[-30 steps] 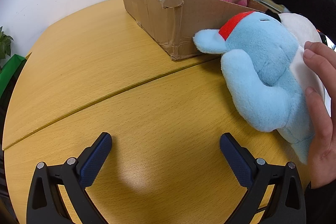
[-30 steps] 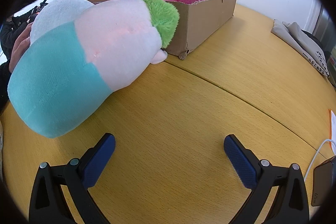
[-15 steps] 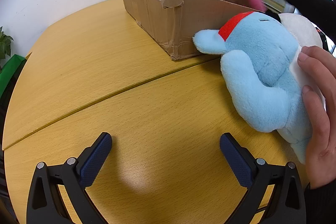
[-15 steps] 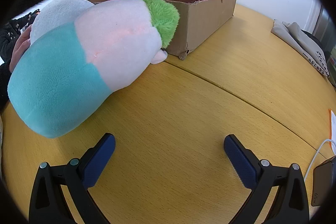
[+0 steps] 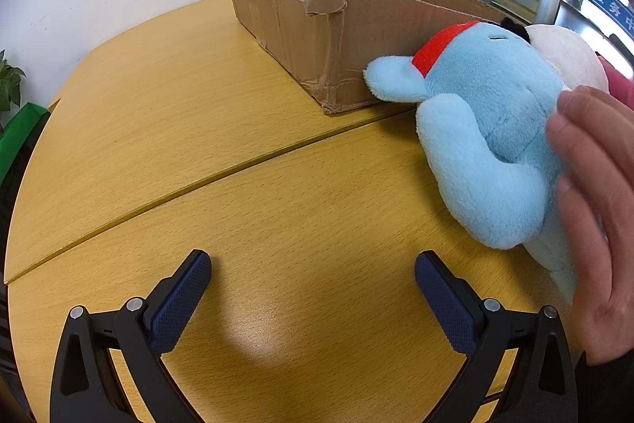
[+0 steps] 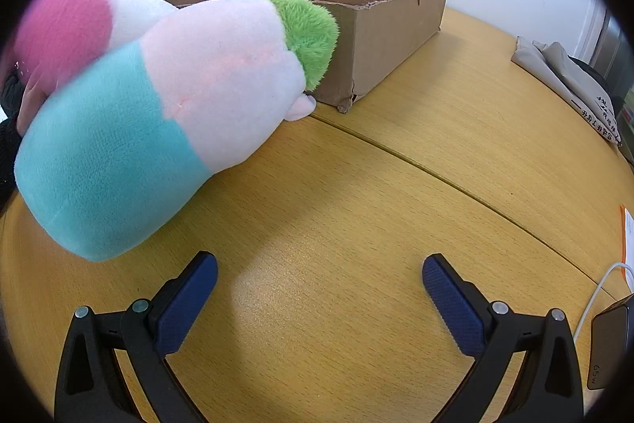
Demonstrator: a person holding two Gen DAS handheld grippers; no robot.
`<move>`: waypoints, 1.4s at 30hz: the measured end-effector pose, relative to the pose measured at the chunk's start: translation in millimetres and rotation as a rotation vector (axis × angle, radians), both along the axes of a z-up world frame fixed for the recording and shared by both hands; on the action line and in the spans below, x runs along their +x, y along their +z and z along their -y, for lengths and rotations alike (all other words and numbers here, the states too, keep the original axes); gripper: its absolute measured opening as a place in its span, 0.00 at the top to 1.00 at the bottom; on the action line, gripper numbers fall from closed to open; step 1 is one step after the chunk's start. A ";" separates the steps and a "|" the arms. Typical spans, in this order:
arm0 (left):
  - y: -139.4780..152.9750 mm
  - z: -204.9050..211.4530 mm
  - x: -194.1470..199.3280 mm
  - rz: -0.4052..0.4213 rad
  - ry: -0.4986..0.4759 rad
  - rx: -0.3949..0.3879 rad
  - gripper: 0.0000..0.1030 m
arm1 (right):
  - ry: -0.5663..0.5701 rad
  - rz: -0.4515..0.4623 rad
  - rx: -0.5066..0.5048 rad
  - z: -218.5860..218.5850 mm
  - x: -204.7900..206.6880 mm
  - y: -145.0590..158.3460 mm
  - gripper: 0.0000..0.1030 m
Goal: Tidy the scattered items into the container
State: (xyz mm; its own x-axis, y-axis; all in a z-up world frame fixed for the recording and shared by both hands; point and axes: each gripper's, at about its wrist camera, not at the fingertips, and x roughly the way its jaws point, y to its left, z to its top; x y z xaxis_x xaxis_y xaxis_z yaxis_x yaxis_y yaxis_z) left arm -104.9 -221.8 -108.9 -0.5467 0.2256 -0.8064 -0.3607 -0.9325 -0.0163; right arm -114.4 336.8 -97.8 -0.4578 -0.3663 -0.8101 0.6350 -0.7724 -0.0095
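The blue plush (image 5: 487, 129) lies on the counter (image 5: 198, 153), long axis running near-to-far, its head touching the box (image 5: 337, 38); a hand (image 5: 594, 209) rests on it. A pink-and-teal plush (image 6: 158, 113) points its green end at the box. Both claws, left (image 5: 313, 284) and right (image 6: 320, 284), gape empty.

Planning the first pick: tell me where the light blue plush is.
In the left wrist view, the light blue plush lies on the table's right side, against the cardboard box's near corner, a hand resting on it.
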 end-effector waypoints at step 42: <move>0.4 -0.1 0.2 0.000 0.071 0.000 0.00 | 0.001 0.000 0.000 -0.2 0.5 -0.3 0.00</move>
State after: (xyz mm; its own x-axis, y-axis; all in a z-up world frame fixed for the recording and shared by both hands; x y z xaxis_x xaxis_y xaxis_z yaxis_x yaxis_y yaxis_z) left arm -104.7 -221.7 -108.6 -0.5612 0.1863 -0.8065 -0.2935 -0.9558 -0.0166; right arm -113.9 337.0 -98.0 -0.4575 -0.3667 -0.8100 0.6358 -0.7718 -0.0097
